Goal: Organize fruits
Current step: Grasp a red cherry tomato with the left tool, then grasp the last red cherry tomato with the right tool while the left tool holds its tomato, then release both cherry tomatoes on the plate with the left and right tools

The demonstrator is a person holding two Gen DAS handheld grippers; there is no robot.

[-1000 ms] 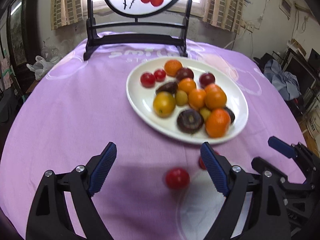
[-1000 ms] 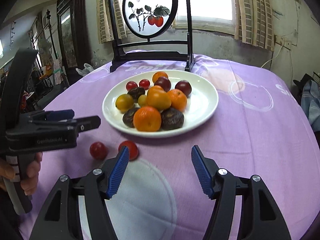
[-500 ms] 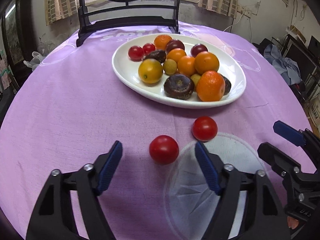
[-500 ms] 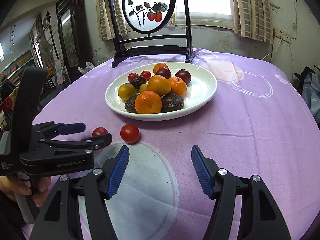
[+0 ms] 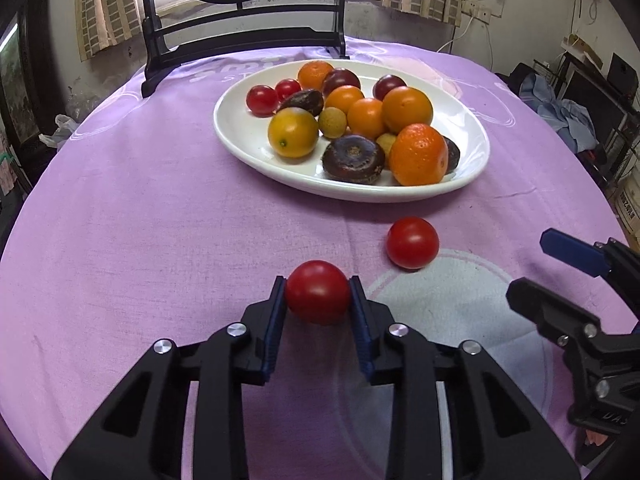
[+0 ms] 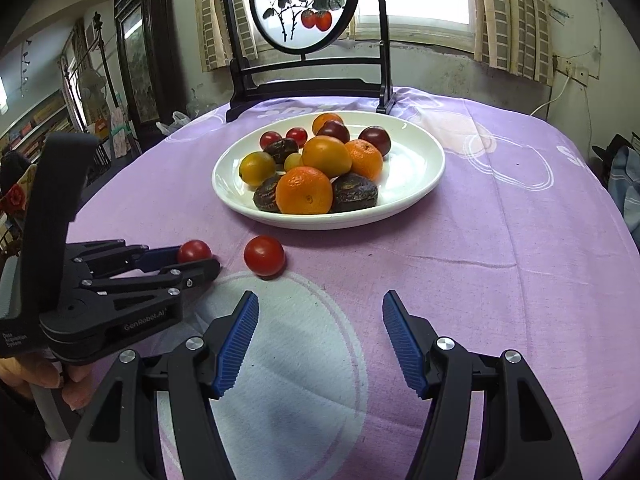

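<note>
The left tongs point(image 5: 318, 294) are closed on a small round red cherry tomato point(image 5: 317, 291), their blue ribbed pads pressing it from both sides just above the lilac cloth of the round table point(image 5: 140, 220); from the right wrist view the same left tongs point(image 6: 200, 258) reach in from the left edge with the tomato point(image 6: 194, 251) showing at their tips. A second round red cherry tomato point(image 5: 412, 242) lies loose on the cloth, ahead of the left tongs and to their right, near the held one but apart from it; seen from the right tongs point(image 6: 320, 308) it sits ahead and to the left of their gap point(image 6: 264, 256), at the edge of a pale circle printed on the cloth. The right tongs stand wide open over that pale circle, with nothing between their blue pads; in the left wrist view they point(image 5: 540, 268) enter from the right edge. Farther ahead of both tongs rests a wide white ceramic plate point(image 5: 468, 128) heaped with fruit: glossy oranges point(image 5: 418, 154), a yellow-orange citrus point(image 5: 293, 132), dark purple wrinkled fruits point(image 5: 352, 159), dark plums and two more small red tomatoes point(image 5: 262, 100) at its far left. Beyond the plate a black wooden stand holding a round painted panel point(image 6: 304, 4) sits at the table's far edge.
</note>
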